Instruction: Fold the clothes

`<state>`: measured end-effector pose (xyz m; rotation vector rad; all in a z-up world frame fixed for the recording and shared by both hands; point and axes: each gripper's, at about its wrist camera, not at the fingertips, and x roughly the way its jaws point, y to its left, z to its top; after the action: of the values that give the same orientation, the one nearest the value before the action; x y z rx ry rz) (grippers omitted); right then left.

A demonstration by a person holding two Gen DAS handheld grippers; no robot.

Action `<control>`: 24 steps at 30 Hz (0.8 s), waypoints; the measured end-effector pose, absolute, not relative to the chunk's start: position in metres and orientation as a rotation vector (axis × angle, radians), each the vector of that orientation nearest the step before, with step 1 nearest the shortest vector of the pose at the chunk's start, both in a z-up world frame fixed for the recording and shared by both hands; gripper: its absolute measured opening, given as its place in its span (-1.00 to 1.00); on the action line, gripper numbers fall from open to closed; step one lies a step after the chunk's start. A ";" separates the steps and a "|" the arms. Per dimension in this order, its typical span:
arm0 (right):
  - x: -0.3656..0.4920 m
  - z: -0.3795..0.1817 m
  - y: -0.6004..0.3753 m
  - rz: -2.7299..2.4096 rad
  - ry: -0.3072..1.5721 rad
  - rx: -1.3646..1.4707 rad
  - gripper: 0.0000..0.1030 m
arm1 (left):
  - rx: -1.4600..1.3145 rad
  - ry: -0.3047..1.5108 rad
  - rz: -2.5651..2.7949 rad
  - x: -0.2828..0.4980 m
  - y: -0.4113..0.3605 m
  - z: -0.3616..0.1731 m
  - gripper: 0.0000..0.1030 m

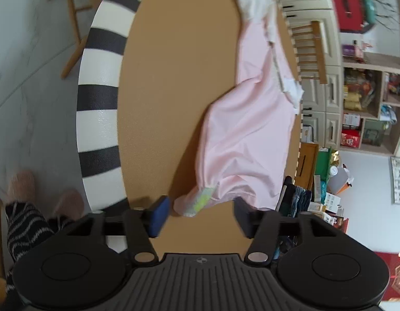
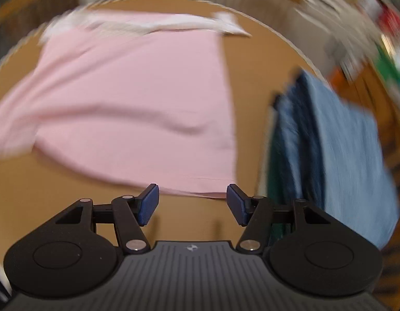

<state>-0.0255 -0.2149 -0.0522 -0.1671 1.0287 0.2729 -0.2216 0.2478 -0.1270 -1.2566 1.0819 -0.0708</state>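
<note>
A: Left wrist view: a pink shirt is seen spread on the brown counter, white trim at its far end, one sleeve cuff bunched at the near edge. How is the left hand-held gripper set?

B: It is held wide, the cuff lying between the jaws with nothing pinched. In the blurred right wrist view, the right hand-held gripper is also held apart, just short of the shirt's near hem; no cloth is gripped.

A: And progress?

B: Little can be counted as done on this shirt. It is judged to be laid roughly flat, with wrinkles, and no fold is visible. A stack of blue clothes is seen to the right, seemingly folded already. The sleeves and body remain to be folded.
</note>
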 end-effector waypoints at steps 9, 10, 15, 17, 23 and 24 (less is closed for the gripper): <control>0.008 -0.074 -0.225 0.213 1.117 -0.054 0.11 | -1.116 1.034 -0.030 -0.224 0.215 -0.112 0.51; 0.009 -0.077 -0.221 0.204 1.132 -0.077 0.15 | -1.103 1.030 -0.029 -0.225 0.212 -0.110 0.52; 0.012 -0.080 -0.218 0.259 1.164 -0.016 -0.89 | -1.079 1.029 -0.052 -0.217 0.195 -0.112 0.12; 0.013 -0.076 -0.224 0.274 1.164 0.038 -0.90 | -1.085 1.043 -0.065 -0.215 0.192 -0.116 -0.83; 0.008 -0.030 -0.252 0.371 1.112 0.207 -0.90 | -1.074 0.950 -0.074 -0.217 0.210 -0.093 -0.84; 0.006 -0.024 -0.256 0.386 1.113 0.220 -0.90 | -1.084 0.941 -0.075 -0.218 0.215 -0.088 -0.85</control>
<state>0.0056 -0.2562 -0.0236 0.2200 1.1126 0.3860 -0.2177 0.2149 -0.0875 -1.0835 0.9414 -0.0747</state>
